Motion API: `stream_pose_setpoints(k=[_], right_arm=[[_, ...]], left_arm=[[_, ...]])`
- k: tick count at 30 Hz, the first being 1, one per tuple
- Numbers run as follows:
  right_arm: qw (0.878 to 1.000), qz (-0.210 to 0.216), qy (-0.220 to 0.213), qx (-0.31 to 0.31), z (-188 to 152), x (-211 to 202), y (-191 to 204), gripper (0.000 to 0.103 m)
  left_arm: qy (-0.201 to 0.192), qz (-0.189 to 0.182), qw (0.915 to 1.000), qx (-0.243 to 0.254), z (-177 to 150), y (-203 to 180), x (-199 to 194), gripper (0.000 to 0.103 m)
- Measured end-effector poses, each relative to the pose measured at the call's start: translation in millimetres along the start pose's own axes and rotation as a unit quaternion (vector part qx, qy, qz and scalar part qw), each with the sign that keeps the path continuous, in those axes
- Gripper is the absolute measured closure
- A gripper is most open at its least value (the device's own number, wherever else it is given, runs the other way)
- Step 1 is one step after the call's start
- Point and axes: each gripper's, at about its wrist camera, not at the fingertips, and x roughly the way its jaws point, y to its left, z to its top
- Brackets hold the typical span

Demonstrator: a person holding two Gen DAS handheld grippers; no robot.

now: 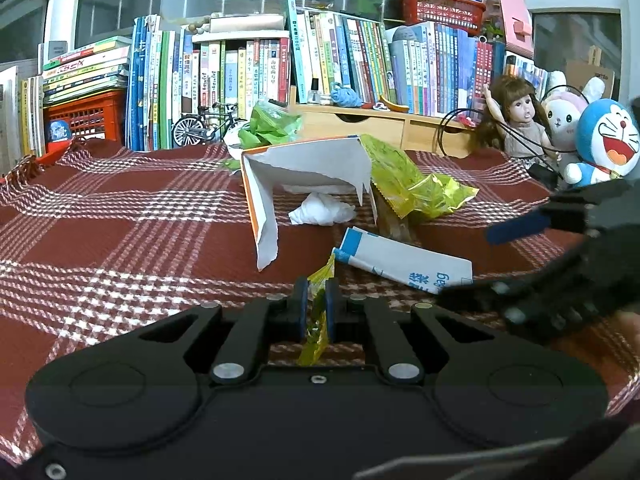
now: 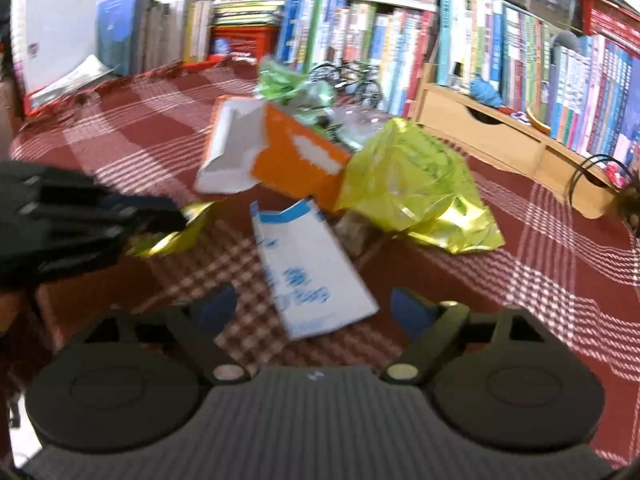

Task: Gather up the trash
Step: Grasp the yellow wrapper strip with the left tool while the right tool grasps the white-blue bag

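A scrap of yellow wrapper (image 1: 318,312) is being pinched by the left gripper (image 1: 316,304) at the lower centre of the frame.

The right gripper (image 2: 312,308) is being held with its jaws wide apart around the near end of the white and blue packet (image 2: 308,268), low in its frame (that view is blurred). More trash is lying beyond: a torn orange box (image 2: 296,156), a big yellow wrapper (image 2: 416,184), a crumpled tissue (image 1: 320,210). The thin scrap could slip out if it is being pinched only by an edge, and the flat packet could be pushed along the checked cloth (image 1: 100,240) rather than lifted.
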Motion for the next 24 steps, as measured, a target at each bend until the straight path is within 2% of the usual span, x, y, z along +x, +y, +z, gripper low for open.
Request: stream_pose_setpoints(k=[4, 8, 11, 13, 19, 20, 21, 23, 24], right_arm=[[1.0, 0.003, 0.001, 0.015, 8, 23, -6, 0.008], [0.999, 0.019, 0.02, 0.036, 11, 44, -6, 0.009], [0.998, 0.028, 0.021, 0.049, 6, 46, -1, 0.021], [0.999, 0.02, 0.015, 0.046, 2, 41, 4, 0.036], [0.997, -0.01, -0.003, 0.075, -2, 21, 7, 0.058], [0.997, -0.014, -0.004, 0.081, -4, 16, 7, 0.058], [0.996, -0.016, -0.006, 0.084, -5, 14, 7, 0.059], [0.996, -0.023, -0.009, 0.089, -9, 7, 6, 0.06], [0.996, -0.026, -0.01, 0.09, -11, 5, 6, 0.06]], left_arm=[[0.0, 0.001, 1.0, 0.002, 0, 0, -1, 0.094], [-0.002, 0.003, 1.0, 0.006, -1, 1, -4, 0.094], [-0.002, 0.003, 1.0, 0.006, -2, 2, -6, 0.094], [0.0, 0.003, 1.0, 0.005, -2, 2, -6, 0.094], [0.004, -0.011, 0.9999, 0.007, -6, 2, -10, 0.091], [0.005, -0.012, 0.9999, 0.009, -7, 2, -10, 0.082], [0.006, -0.01, 0.9999, 0.012, -8, 1, -9, 0.067], [0.006, -0.007, 0.9998, 0.019, -9, -1, -7, 0.057], [0.006, -0.006, 0.9997, 0.021, -9, -2, -5, 0.055]])
